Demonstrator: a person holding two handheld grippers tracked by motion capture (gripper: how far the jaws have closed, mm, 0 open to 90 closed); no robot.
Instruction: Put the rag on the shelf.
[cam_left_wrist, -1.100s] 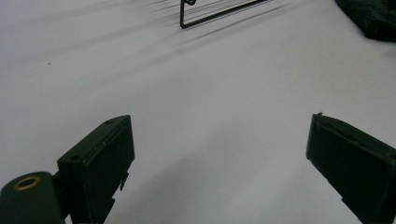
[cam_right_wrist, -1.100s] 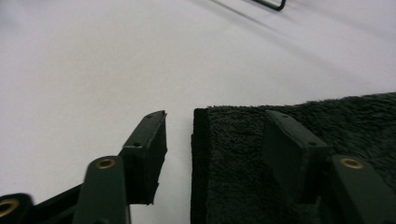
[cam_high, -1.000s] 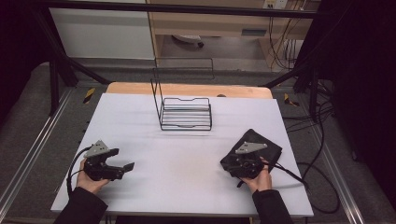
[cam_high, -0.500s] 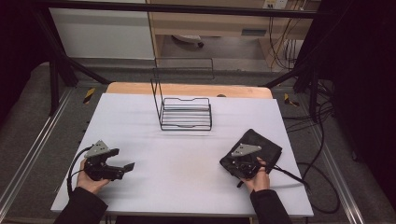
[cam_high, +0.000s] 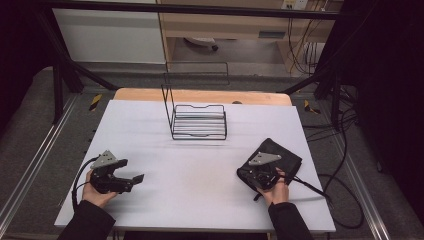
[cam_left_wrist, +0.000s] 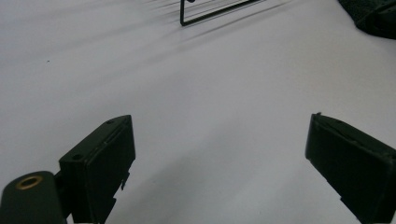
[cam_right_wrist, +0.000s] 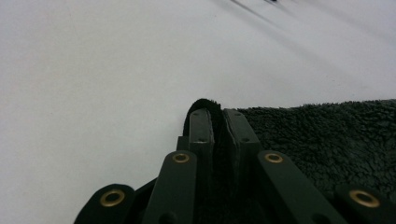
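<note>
A dark fluffy towel (cam_high: 286, 154) lies folded on the white table (cam_high: 200, 195) at the right. My right gripper (cam_high: 248, 176) sits at the towel's near left corner. In the right gripper view the right gripper (cam_right_wrist: 217, 116) has just been closing and is now shut on a fold of the towel's edge (cam_right_wrist: 327, 135), which bulges up between the tips. My left gripper (cam_high: 131, 171) rests in a hand near the table's left front. Its jaws stand wide open over bare table (cam_left_wrist: 219, 135) with nothing between them.
A black wire rack (cam_high: 199, 122) stands upright at the middle back of the table; its base wire (cam_left_wrist: 210, 11) shows ahead of the left gripper. The towel's corner (cam_left_wrist: 373, 18) lies far right there. Cables trail off the table's right side (cam_high: 330, 192).
The right gripper's jaws have closed onto the towel's edge. Both hands have kept their places, and the left gripper is unchanged.
</note>
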